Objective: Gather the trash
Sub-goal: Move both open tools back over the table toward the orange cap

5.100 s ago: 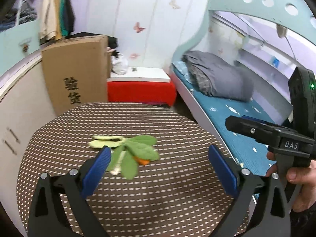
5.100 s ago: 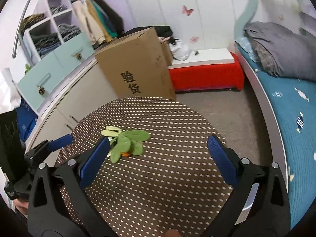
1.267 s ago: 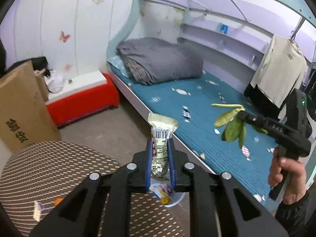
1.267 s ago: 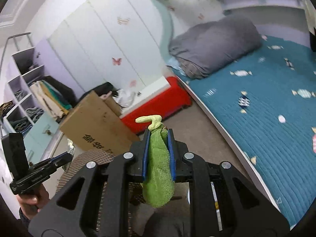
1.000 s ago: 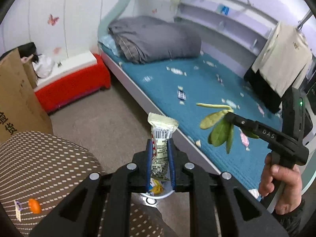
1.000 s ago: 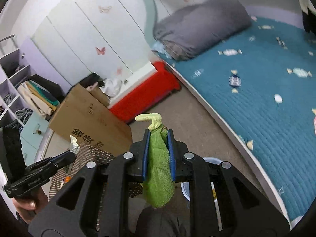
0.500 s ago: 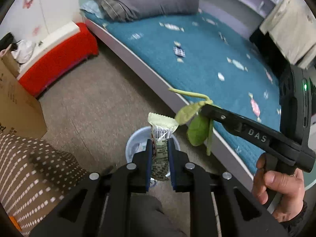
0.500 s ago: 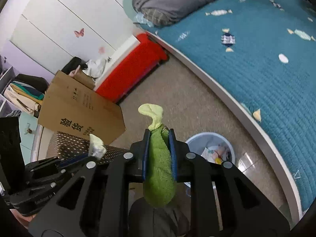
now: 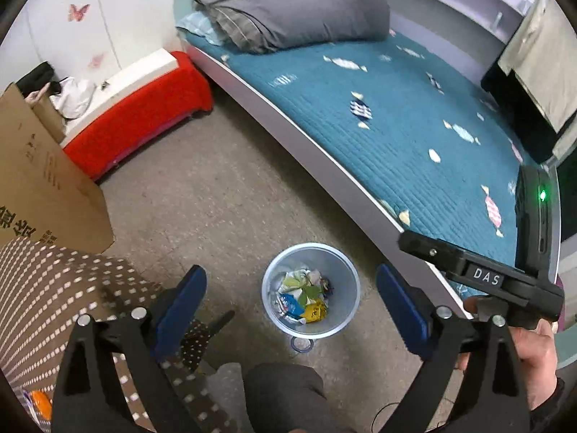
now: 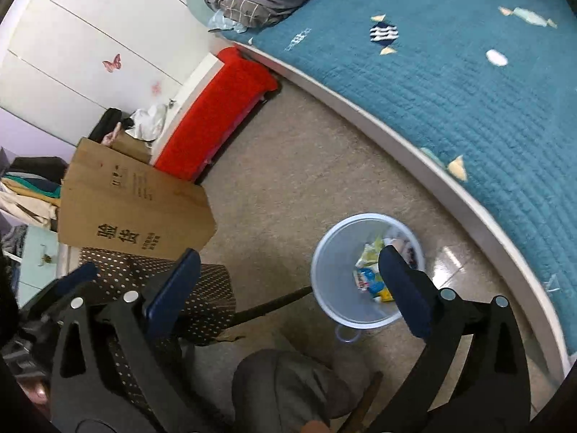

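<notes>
Left wrist view: the left gripper (image 9: 290,297) is pointed steeply down at the floor, its blue pads (image 9: 180,301) set wide apart with nothing between them — the jaws have just been opening. Framed in the gap between the pads, a pale blue bin (image 9: 311,288) is seen standing on the beige floor (image 9: 223,195), just beside the white edge of a bed (image 9: 360,187). Trash (image 9: 301,294) lies inside the bin: crumpled wrappers in white, blue and yellow, with green leaves on top. A small clear ring (image 9: 302,344) lies on the floor touching the bin's near side. At lower left, a brown dotted table (image 9: 43,288) is visible, with an orange scrap (image 9: 38,401) near its edge. A cardboard box (image 9: 39,195) stands behind the table, and a red bench (image 9: 137,112) sits against the wall. At right, the right gripper (image 9: 465,267) is held in a hand (image 9: 533,357); from this side its jaws cannot be judged.

Right wrist view: the right gripper (image 10: 285,285) is also aimed downward, its pads (image 10: 173,287) spread wide and empty — these jaws too have just been opening. The bin (image 10: 335,288) is seen partly behind the right-hand pad, wrappers (image 10: 371,274) showing inside. The table (image 10: 209,288), box (image 10: 133,209), bench (image 10: 212,112) and teal bedcover (image 10: 468,90) are visible around it. A grey-clad knee (image 10: 288,386) fills the bottom centre.
</notes>
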### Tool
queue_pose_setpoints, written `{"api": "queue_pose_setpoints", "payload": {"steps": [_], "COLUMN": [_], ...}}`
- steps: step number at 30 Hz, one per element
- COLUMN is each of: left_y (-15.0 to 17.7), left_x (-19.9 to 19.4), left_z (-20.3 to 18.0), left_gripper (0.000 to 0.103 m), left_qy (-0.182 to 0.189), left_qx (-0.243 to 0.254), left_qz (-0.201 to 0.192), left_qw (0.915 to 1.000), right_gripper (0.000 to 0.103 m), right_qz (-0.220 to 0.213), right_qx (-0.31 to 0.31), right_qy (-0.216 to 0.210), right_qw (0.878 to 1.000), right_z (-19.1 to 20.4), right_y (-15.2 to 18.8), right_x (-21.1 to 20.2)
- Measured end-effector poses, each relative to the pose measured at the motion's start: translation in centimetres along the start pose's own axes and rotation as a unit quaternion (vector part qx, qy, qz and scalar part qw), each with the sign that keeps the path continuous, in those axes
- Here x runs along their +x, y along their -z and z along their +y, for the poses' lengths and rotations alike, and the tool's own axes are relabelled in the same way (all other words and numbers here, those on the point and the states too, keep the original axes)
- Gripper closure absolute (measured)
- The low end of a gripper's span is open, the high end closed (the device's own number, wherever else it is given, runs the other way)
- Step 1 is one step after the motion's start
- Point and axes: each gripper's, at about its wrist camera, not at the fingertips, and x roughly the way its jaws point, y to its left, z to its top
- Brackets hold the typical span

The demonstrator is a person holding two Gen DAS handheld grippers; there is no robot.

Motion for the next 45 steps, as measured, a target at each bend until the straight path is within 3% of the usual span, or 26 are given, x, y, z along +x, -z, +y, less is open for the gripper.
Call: {"api": "queue_pose_setpoints", "payload": {"steps": [9,20,33,45], "left_y": [1.5,4.3,10.2,17.2], "left_x": [-5.6,-11.5,-16.9,-19.4], "left_z": [0.6,2.3,9.8,18.8], "left_gripper": [0.010,0.009,0.009,0.009], "left_qy": [-0.003,-0.003,-0.034,-0.061], "left_qx": [0.002,0.001,-0.048,-0.137], "left_qz": [-0.060,-0.119,-0.162,-0.170], "left_qw": [0.9982,0.9929,0.9850,0.9740], "right_gripper": [0.006,0.006,0.006,0.006], "right_qz": [-0.027,-0.055,-0.066,-0.035], "right_qx": [-0.024,-0.095,-0.216,-0.324], "right_qy": [0.008,-0.019,-0.043,-0.036], "right_qw": [0.999,0.994,0.973,0.945], "right_z": [2.5,10.3,21.6,30.1], "right_y": [0.3,1.6,5.4,10.8], "right_x": [-3.4,-7.2,-9.7,-6.8]}}
